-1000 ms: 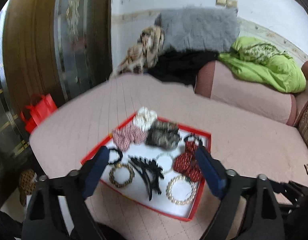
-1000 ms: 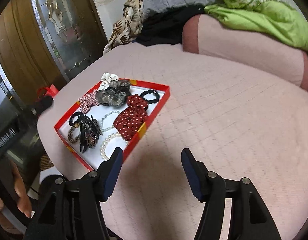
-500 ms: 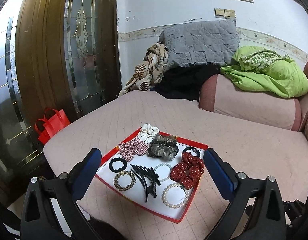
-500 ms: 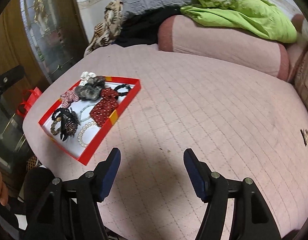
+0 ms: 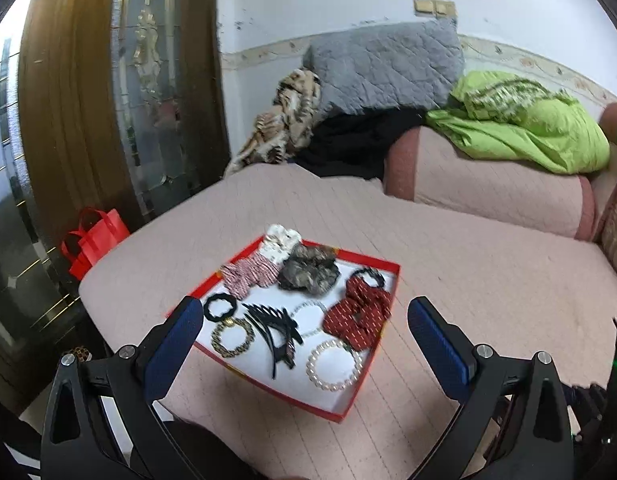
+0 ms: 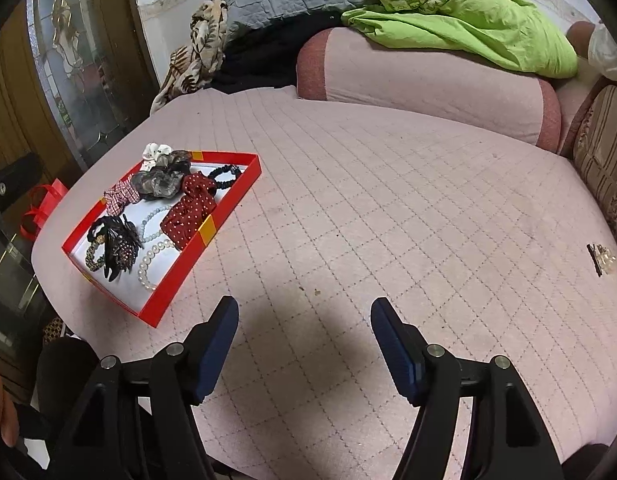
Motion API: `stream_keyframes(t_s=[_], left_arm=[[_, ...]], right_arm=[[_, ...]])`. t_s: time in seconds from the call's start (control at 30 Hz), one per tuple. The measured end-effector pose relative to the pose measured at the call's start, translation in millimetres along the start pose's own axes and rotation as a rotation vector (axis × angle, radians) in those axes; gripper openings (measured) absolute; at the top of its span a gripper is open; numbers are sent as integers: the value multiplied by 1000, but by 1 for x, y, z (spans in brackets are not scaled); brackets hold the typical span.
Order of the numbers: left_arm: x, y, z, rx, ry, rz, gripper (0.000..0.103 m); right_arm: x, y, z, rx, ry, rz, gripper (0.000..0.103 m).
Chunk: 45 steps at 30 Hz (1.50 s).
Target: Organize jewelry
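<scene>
Both my grippers widened: left gripper jaws fully apart, empty, framing the red tray of jewelry on the bed; right gripper parted, empty, beside it—nothing picked yet.

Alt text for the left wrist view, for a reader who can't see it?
The open left gripper faces a red tray on a pink quilted bed. The tray holds scrunchies, bead bracelets, a black hair claw and a red dotted bow.

Black-framed hand-held gripper, blue ribbed finger pads, silver screws at the joints
</scene>
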<state>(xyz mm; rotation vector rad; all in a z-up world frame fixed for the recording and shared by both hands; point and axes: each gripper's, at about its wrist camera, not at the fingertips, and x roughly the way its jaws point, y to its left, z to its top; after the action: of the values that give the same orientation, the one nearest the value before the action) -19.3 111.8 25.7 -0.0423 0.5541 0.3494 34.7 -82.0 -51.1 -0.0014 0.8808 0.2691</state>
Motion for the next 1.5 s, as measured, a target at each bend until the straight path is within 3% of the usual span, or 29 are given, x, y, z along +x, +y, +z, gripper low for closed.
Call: stream_keyframes(t_s=[0.43, 1.5], left_arm=[[17, -8, -19, -5, 122, -71, 102], [34, -15, -39, 8, 227, -115, 102]], right_arm=[[7, -2, -3, 12, 17, -57, 76], [17, -4, -6, -10, 31, -139, 78]])
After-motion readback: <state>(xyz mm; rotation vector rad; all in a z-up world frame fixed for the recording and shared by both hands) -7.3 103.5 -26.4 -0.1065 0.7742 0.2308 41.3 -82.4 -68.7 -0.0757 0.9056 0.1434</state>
